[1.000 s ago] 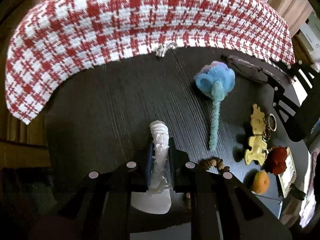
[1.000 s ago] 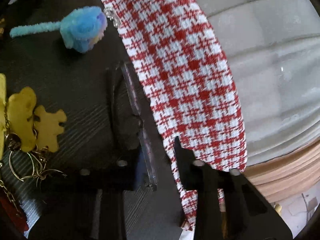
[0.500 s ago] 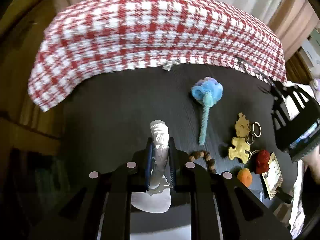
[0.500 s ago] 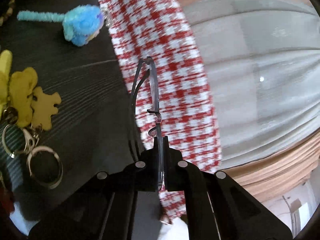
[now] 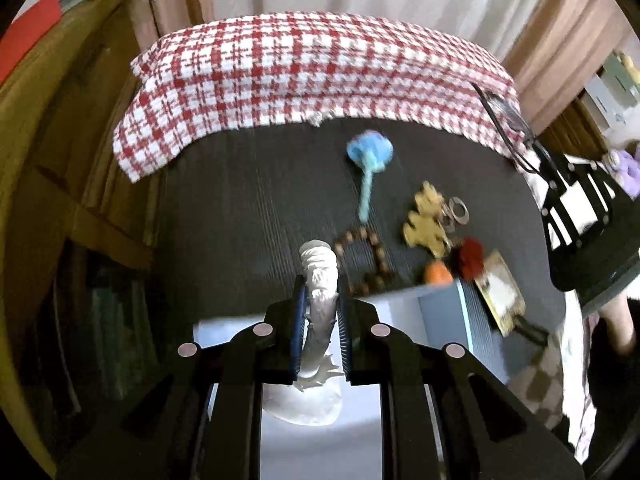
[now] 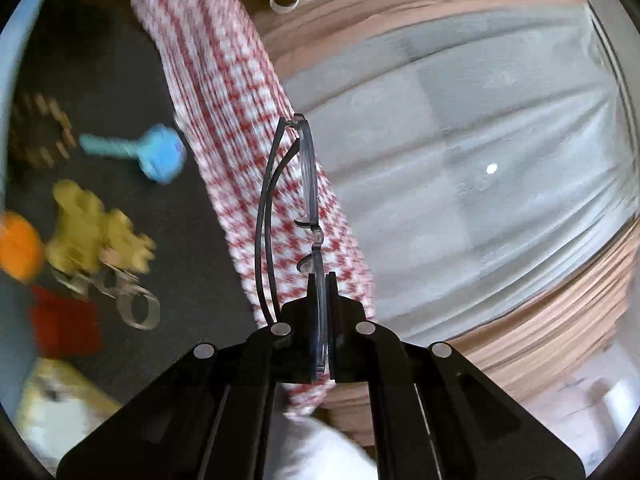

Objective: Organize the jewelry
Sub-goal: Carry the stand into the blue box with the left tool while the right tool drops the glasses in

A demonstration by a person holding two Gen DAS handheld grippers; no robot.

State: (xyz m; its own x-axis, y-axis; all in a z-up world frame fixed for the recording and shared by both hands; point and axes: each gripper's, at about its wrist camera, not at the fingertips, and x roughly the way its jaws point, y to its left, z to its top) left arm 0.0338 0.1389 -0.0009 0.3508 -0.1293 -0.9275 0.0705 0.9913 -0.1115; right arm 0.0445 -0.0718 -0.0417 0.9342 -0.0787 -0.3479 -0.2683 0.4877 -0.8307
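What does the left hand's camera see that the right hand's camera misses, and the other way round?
Only the left camera shows the left gripper clamped on a white carved figurine above a pale blue box. Only the right camera shows the right gripper pinching thin-framed clear eyeglasses edge-on, with grey curtains behind. Both show the red-and-white checked cloth, blue fuzzy pipe-cleaner flower, yellow bear-shaped keychain and brown bead bracelet on the dark table.

Left wrist view: high above dark desk [image 5: 240, 200], facing forward-down past left tongs [image 5: 320, 312]; checked cloth [image 5: 300, 76] far ahead. Right wrist view: raised beyond desk edge, facing curtain [image 6: 460, 152]; cloth beside right tongs [image 6: 320, 280]. Both share cloth, blue pom-pom [image 5: 370, 152] [image 6: 160, 156], yellow charms [image 5: 426, 224] [image 6: 92, 236].
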